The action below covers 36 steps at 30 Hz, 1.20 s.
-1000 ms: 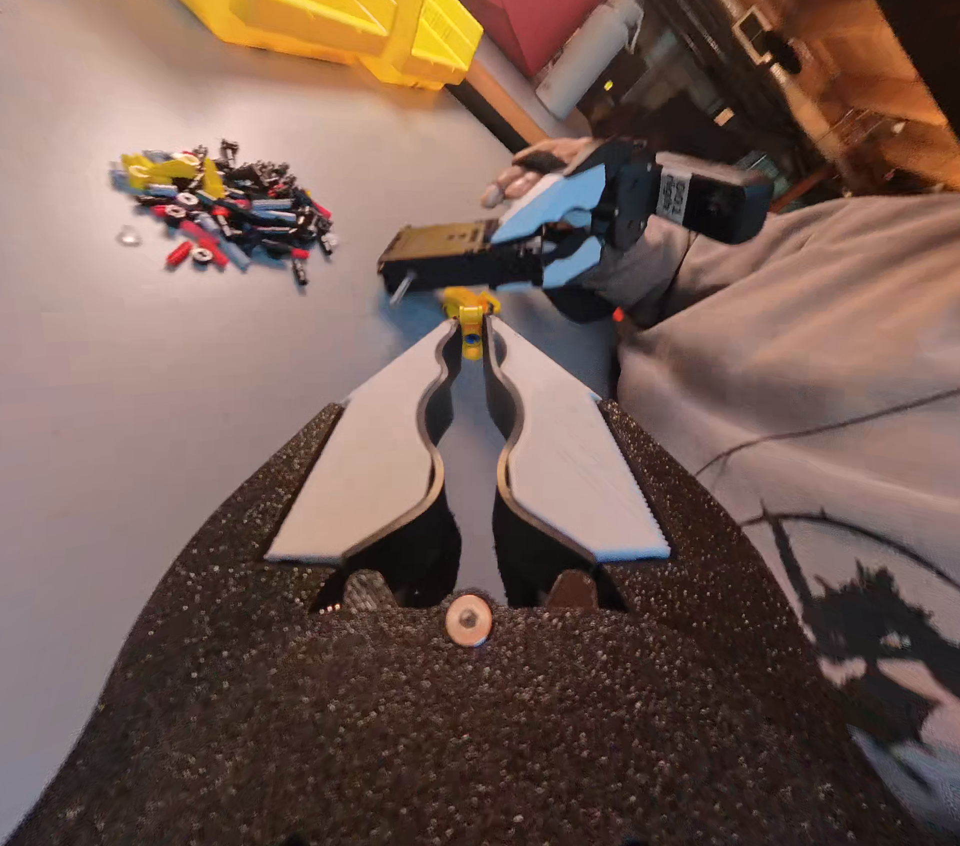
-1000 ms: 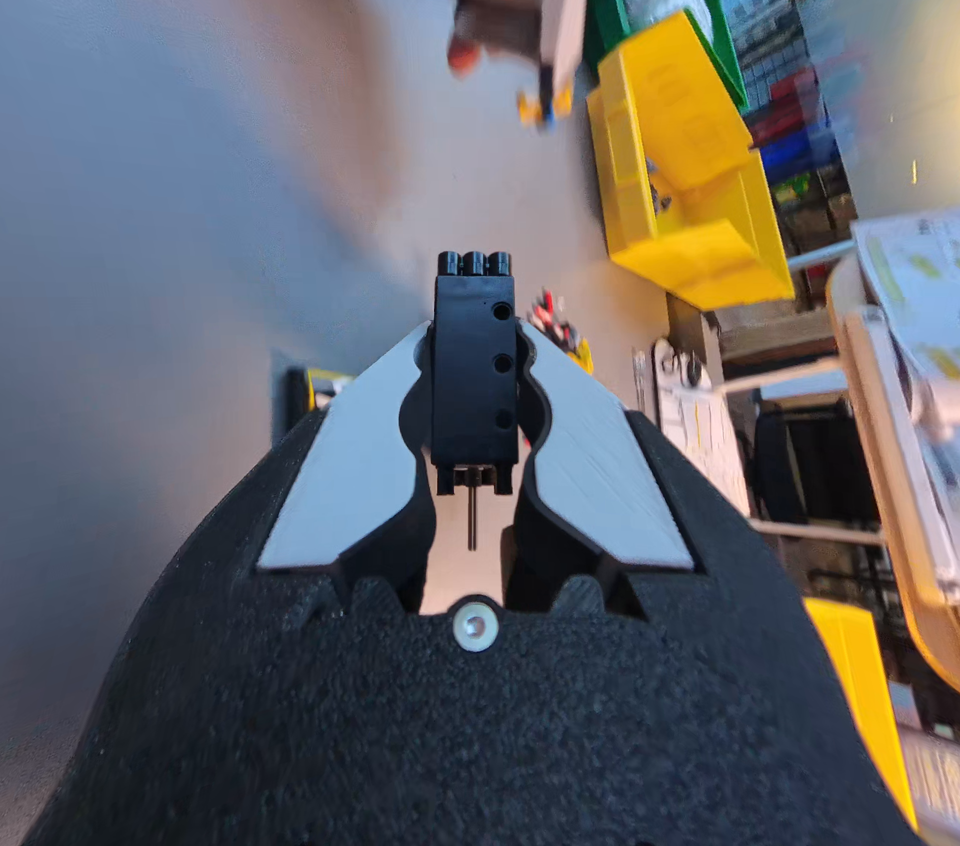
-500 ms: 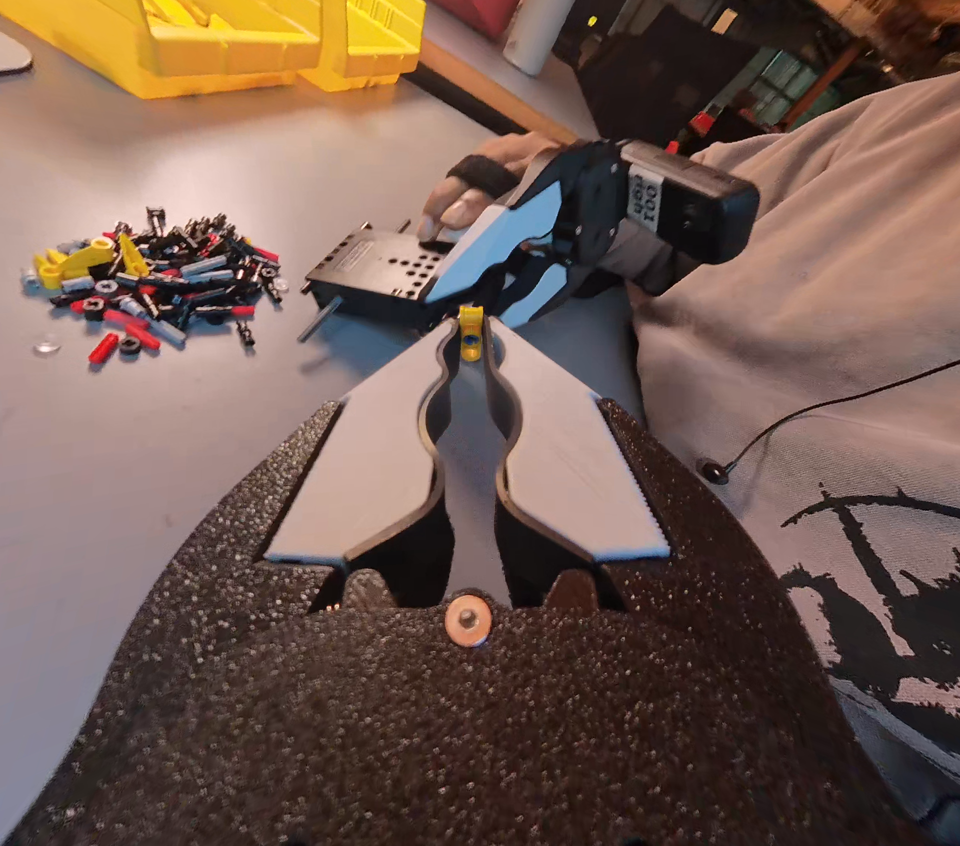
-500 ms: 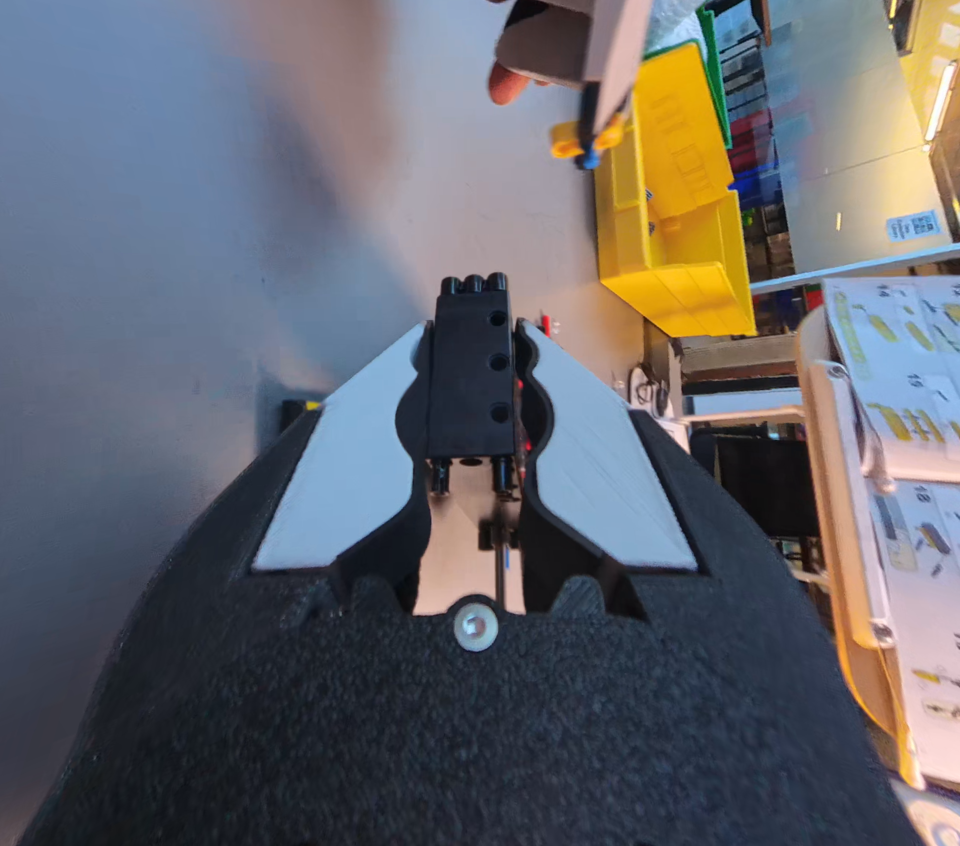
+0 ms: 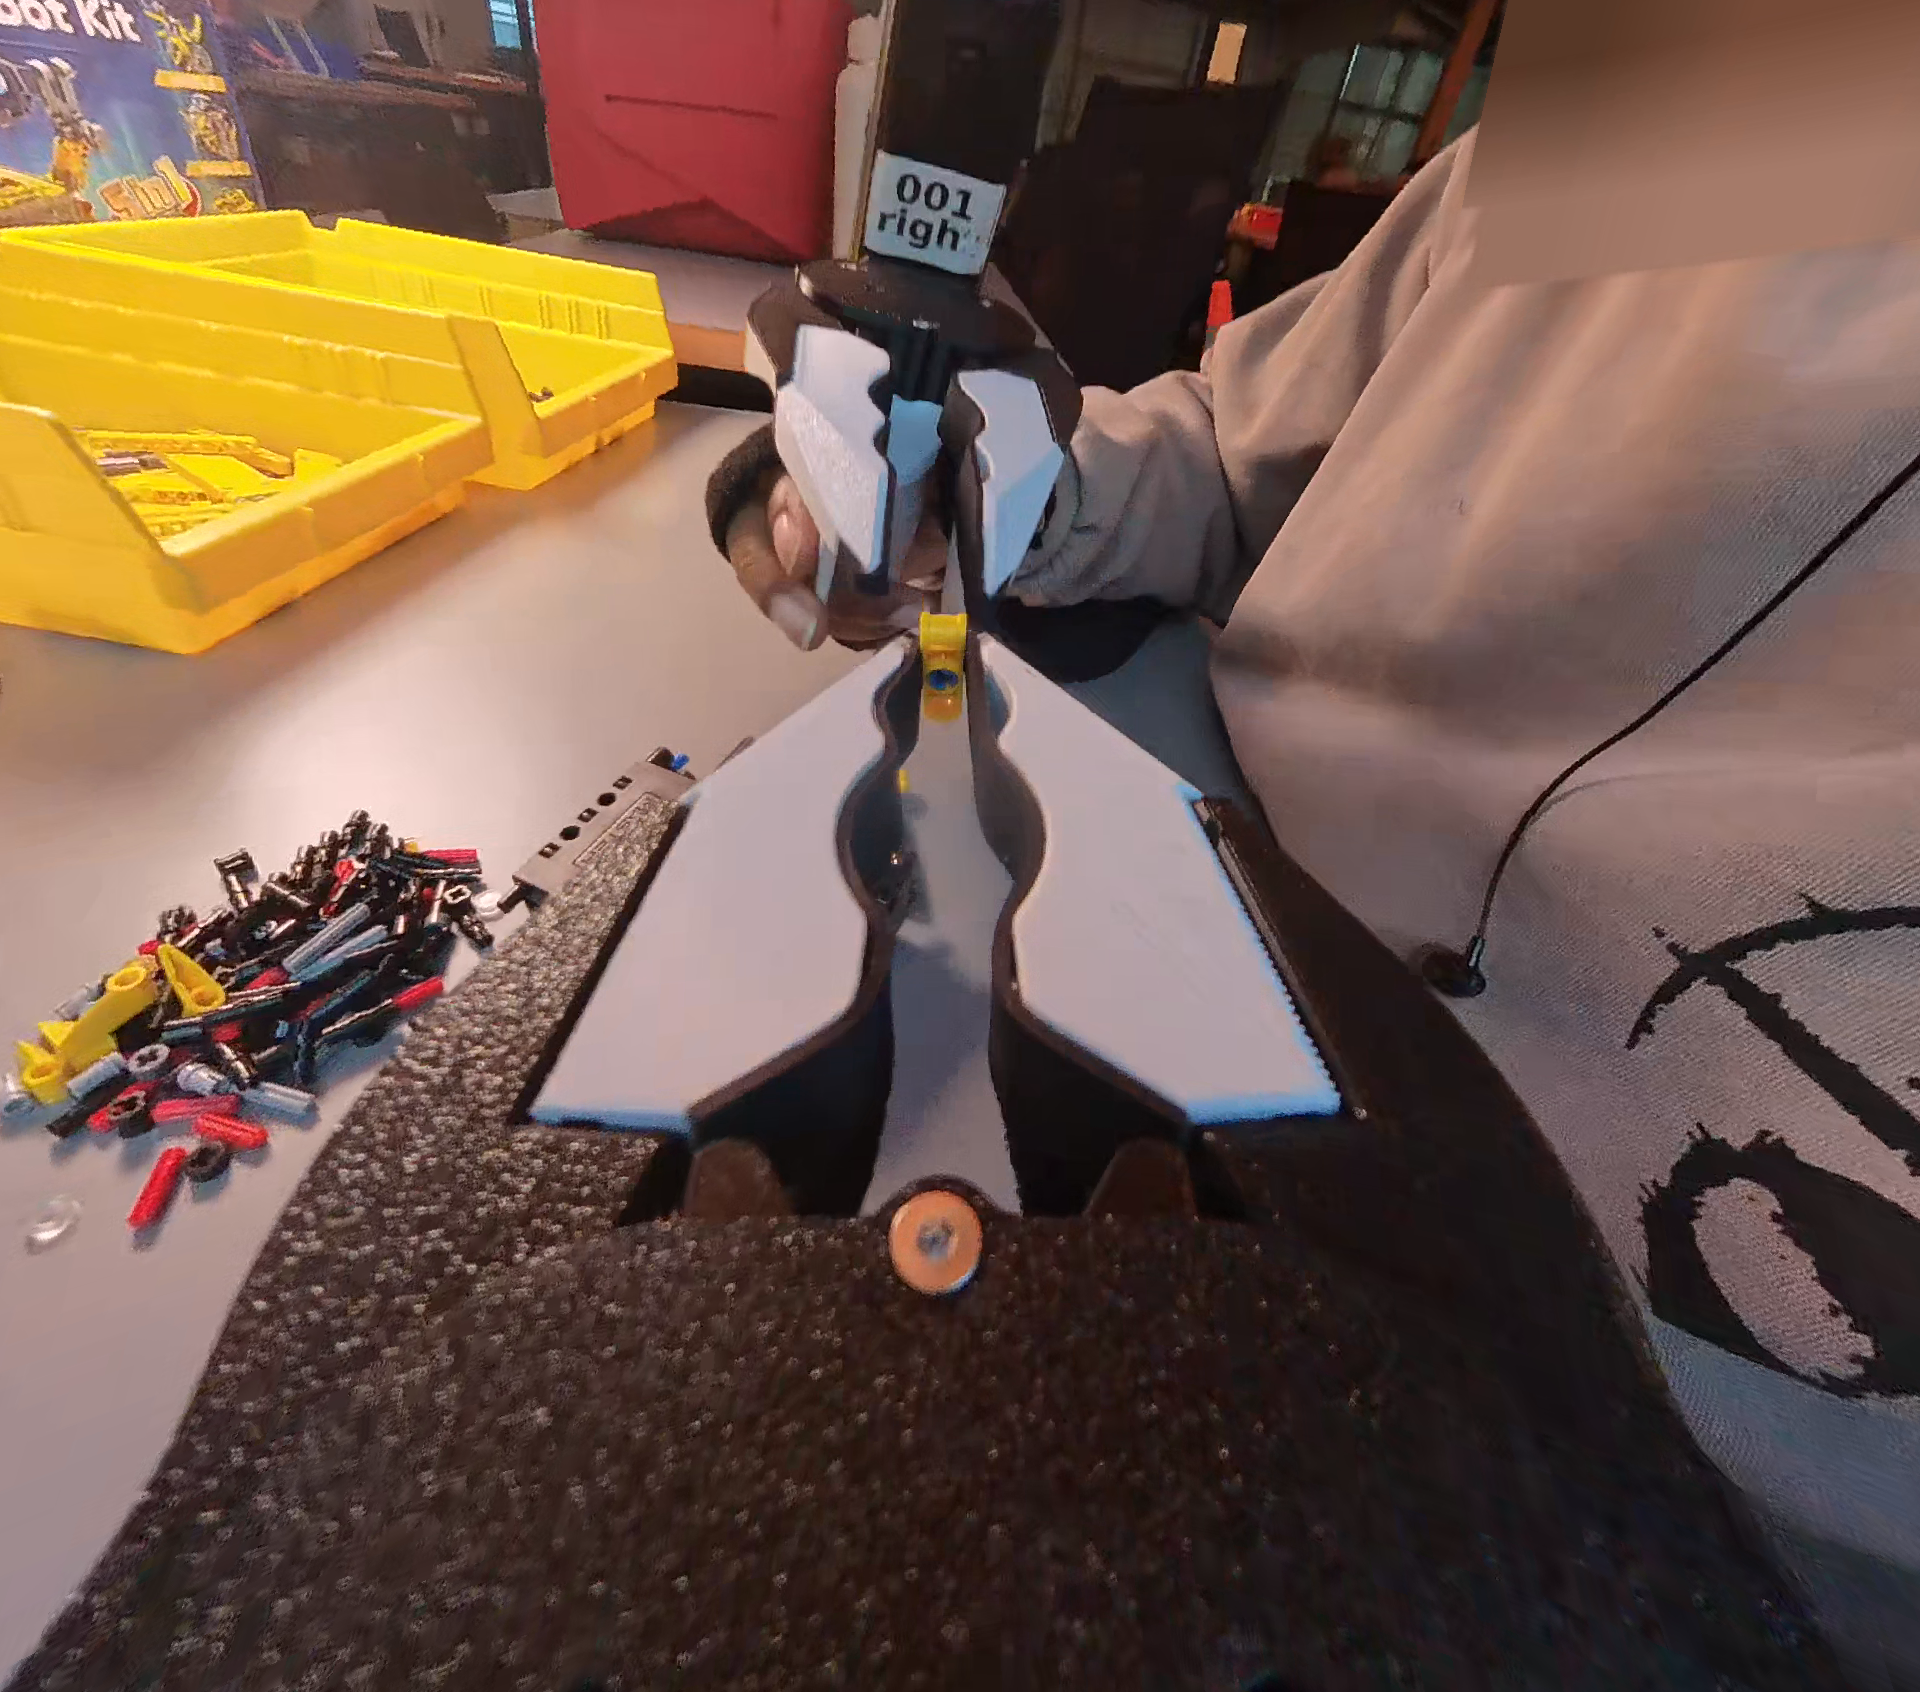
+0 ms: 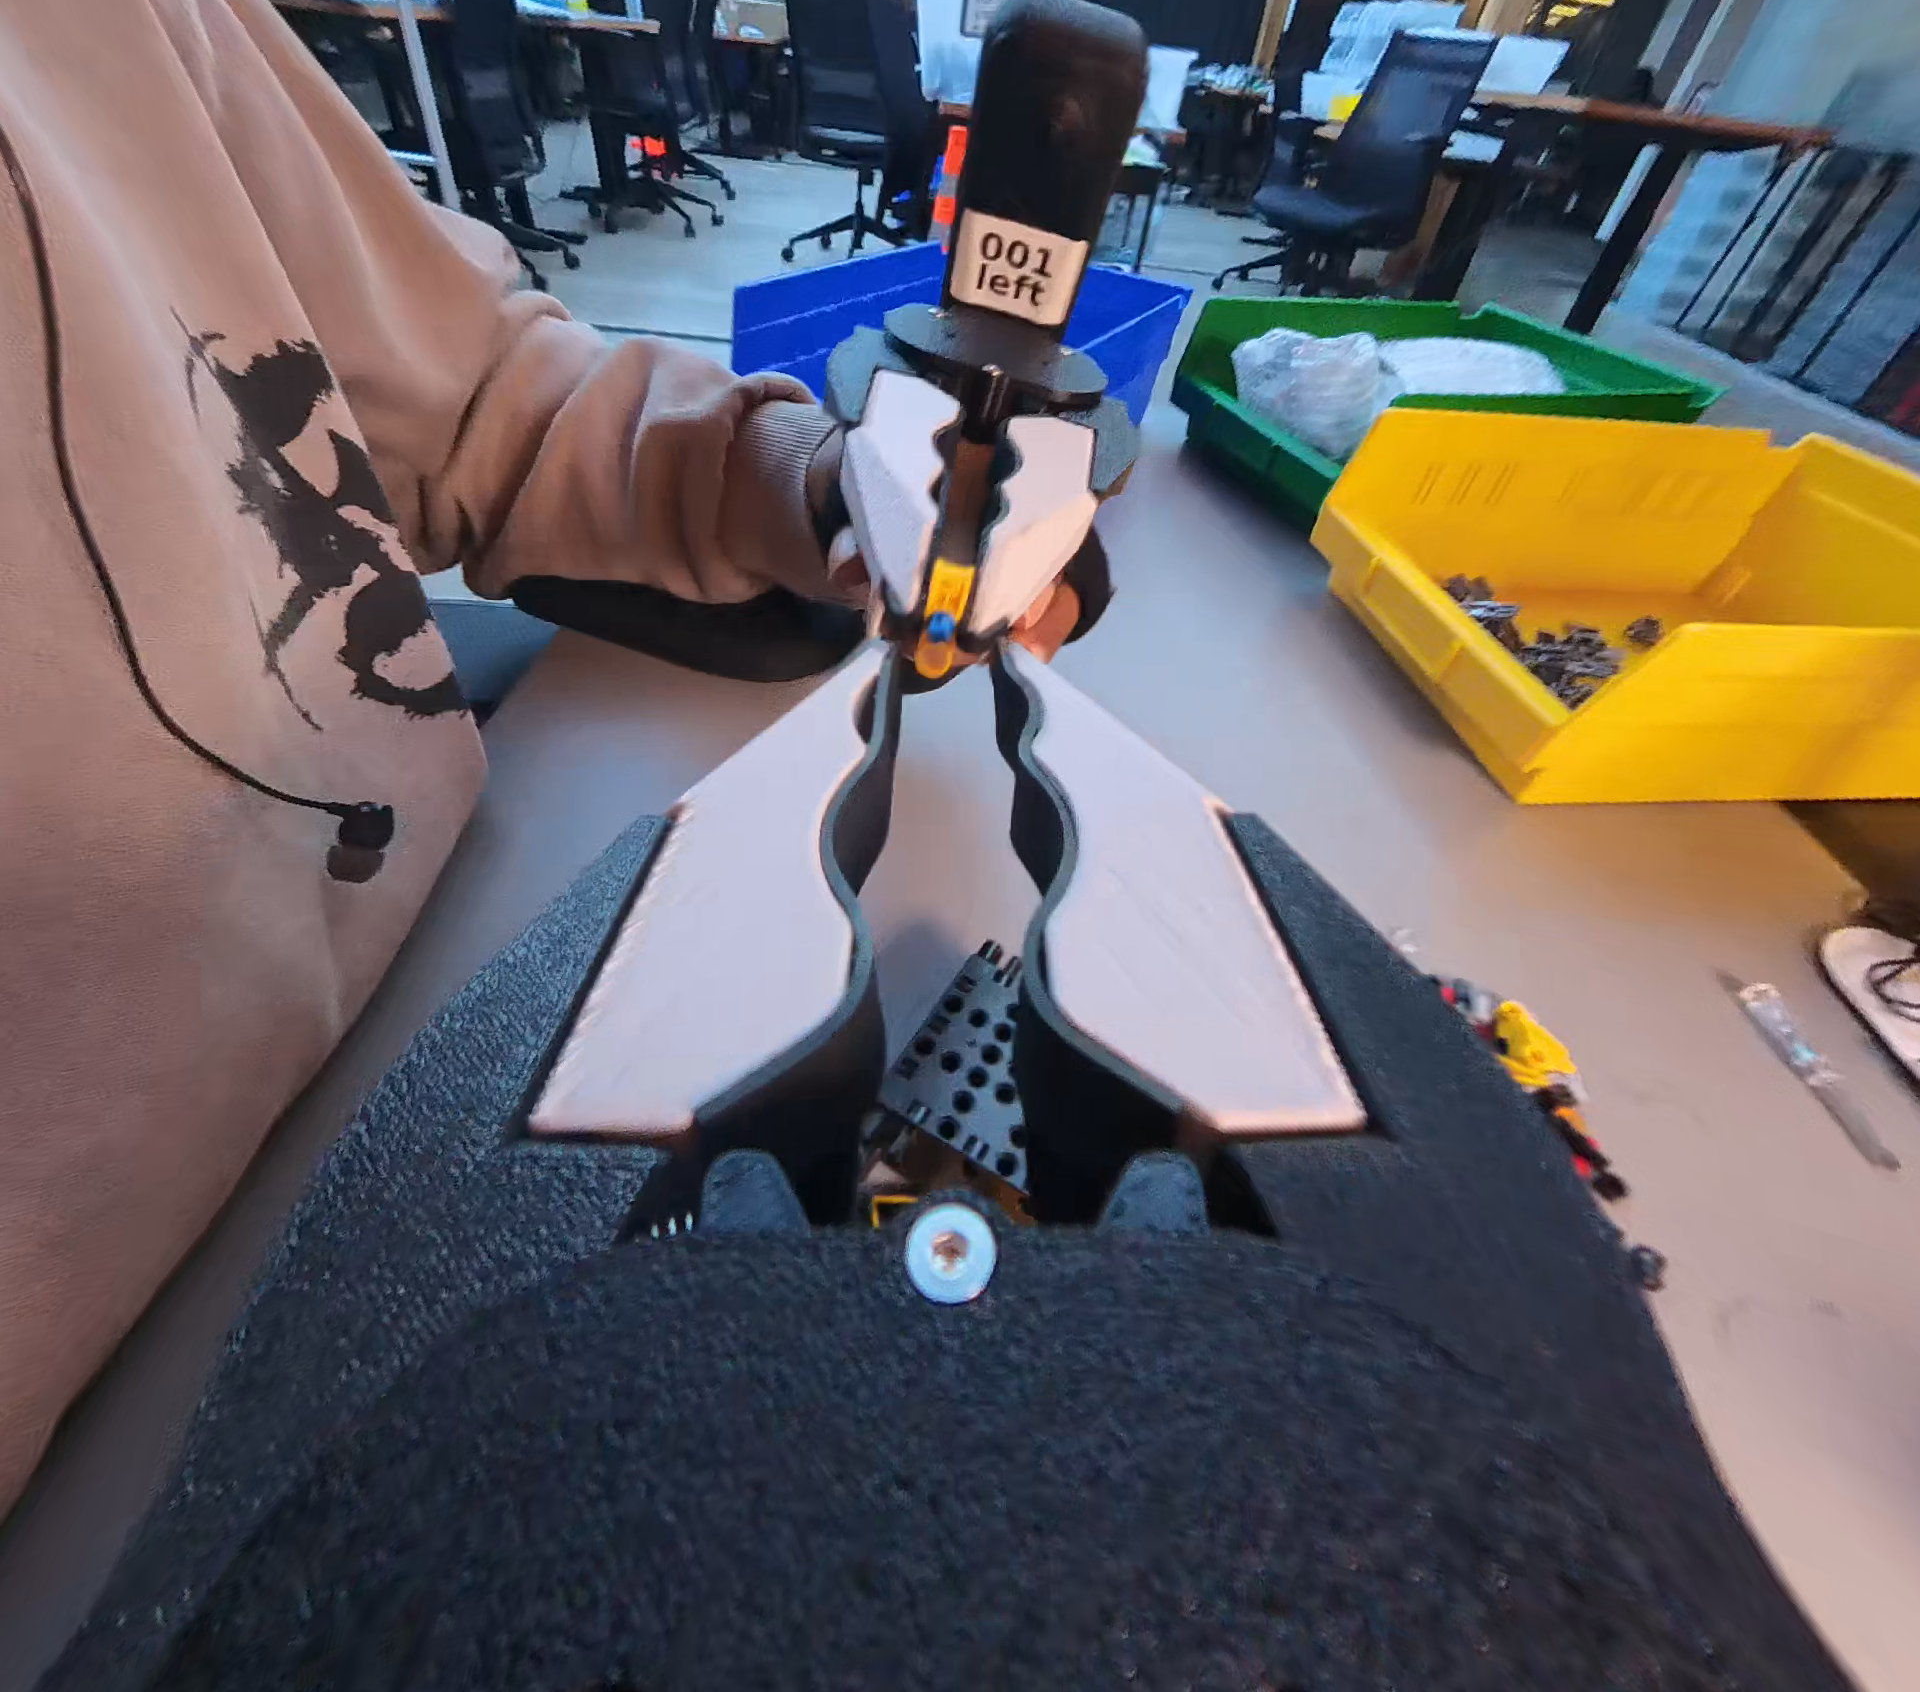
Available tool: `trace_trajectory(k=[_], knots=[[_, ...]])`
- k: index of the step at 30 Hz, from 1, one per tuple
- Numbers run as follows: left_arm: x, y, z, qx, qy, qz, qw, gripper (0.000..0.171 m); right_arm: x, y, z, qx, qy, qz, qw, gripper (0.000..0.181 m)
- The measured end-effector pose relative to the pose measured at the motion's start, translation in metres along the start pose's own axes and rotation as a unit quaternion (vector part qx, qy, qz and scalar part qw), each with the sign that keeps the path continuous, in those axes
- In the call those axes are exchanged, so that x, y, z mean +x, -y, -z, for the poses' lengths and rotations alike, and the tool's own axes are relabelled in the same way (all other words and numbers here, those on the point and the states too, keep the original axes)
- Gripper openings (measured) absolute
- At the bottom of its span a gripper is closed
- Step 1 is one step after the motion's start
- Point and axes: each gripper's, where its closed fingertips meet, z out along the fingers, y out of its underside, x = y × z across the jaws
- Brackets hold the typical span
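Left hand-held gripper (image 5: 943,655) clamps a small yellow connector (image 5: 943,668) — right hand-held gripper (image 6: 940,666) spread apart, empty, above the grey bench (image 5: 436,707).

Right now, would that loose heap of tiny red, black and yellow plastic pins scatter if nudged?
Probably. The heap of small plastic pins lies loose and unstacked on the smooth grey table. Many look cylindrical, so likely to roll. They look light, probably sliding easily.

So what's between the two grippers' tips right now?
Only a small yellow connector, pinched in the shut left gripper; the open right gripper reaches right up to it. Both wrist views show it.
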Motion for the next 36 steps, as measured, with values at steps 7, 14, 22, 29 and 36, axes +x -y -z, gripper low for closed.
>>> trace_trajectory(k=[7,14,22,29,36], knots=[[0.007,-0.006,-0.011,-0.005,-0.039,0.046,0.998,0.006,-0.013,-0.003,0.002,-0.034,-0.016,0.13,0.991,0.015],[0.012,-0.009,-0.012,-0.001,-0.08,0.125,0.989,0.006,-0.019,-0.013,-0.003,-0.086,-0.03,0.221,0.971,0.016],[0.012,-0.012,-0.013,0.01,-0.123,0.253,0.959,0.006,-0.018,-0.016,-0.001,-0.101,-0.038,0.263,0.959,0.003],[0.007,-0.016,-0.012,0.015,-0.127,0.322,0.938,0.006,-0.016,-0.022,-0.004,-0.112,-0.048,0.281,0.952,0.004],[0.005,-0.016,-0.008,0.028,-0.126,0.341,0.931,0.006,-0.014,-0.021,-0.009,-0.104,-0.055,0.251,0.961,0.001]])
